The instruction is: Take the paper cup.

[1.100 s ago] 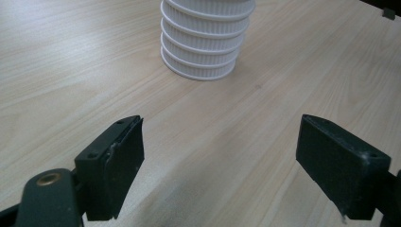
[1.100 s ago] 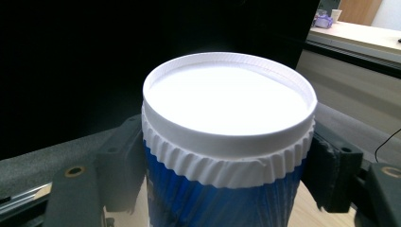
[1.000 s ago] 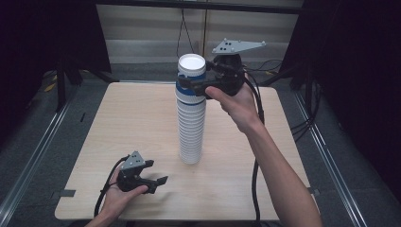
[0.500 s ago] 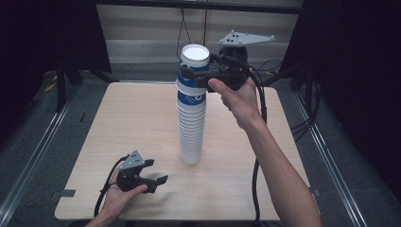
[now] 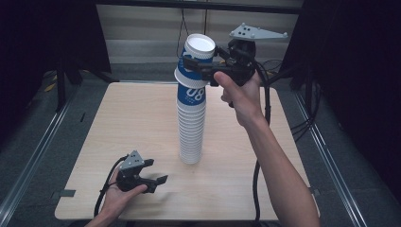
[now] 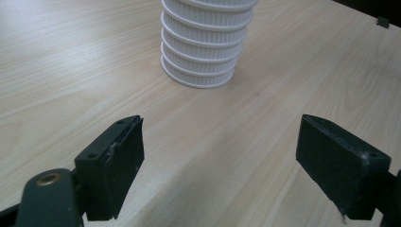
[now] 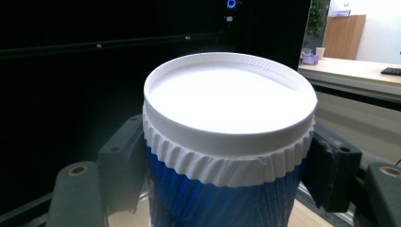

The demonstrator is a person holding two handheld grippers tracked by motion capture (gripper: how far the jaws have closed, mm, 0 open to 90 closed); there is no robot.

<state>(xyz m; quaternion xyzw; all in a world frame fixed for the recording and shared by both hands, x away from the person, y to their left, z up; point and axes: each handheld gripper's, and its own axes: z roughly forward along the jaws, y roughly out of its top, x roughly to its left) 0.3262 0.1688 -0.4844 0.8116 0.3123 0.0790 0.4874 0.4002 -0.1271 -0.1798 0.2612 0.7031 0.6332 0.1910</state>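
Where half a second ago the top cup (image 5: 194, 61) sat nested on the stack of cups (image 5: 191, 127), it now rides higher and tilted, its rim clear of the blue cup beneath. My right gripper (image 5: 201, 66) clamps its blue wall just under the white base, raised since then. My left gripper (image 5: 156, 172) rests unmoved on the table (image 5: 118, 118), jaws spread wide, holding nothing.
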